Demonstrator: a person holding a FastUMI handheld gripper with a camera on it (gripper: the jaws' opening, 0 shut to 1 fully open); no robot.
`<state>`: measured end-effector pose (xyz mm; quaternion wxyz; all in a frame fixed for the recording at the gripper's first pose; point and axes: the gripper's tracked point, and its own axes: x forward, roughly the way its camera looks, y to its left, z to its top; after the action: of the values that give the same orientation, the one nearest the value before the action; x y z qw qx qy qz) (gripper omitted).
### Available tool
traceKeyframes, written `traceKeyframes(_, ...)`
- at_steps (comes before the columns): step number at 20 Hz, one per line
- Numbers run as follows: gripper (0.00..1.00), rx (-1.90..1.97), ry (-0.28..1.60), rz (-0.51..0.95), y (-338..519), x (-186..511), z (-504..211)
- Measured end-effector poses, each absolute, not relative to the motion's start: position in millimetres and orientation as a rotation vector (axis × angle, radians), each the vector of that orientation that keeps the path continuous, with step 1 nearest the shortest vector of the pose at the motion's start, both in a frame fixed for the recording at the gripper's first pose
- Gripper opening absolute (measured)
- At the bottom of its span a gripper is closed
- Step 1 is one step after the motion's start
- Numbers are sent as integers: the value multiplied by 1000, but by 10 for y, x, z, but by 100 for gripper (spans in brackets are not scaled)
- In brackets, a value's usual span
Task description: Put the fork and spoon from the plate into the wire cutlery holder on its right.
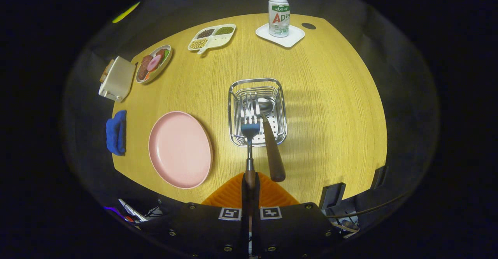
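Note:
My gripper (250,181) is shut on the wooden handle of the fork (249,128), which points straight ahead with its tines over the wire cutlery holder (233,107). The fork hangs high above the table. The spoon (271,142) stands in the holder, bowl down inside the basket, its brown wooden handle leaning out toward me just right of the fork. The pink plate (179,149) lies bare on the wooden table to the left of the holder.
Beyond the holder a bottle (279,14) stands on a white coaster (291,37). A divided dish of beans (212,37), a plate of food (153,63), a cream toaster (116,79) and a blue cloth (116,132) line the table's far-left side.

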<state>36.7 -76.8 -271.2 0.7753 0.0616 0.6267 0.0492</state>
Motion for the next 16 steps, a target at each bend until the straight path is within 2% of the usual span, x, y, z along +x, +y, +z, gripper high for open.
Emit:
traceKeyframes(6,10,189,1330,96,-709,469,-2681)
traceKeyframes(13,13,240,1288,80,-713,550,-2596)
traceKeyframes(16,18,249,1281,76,-710,547,-2571)
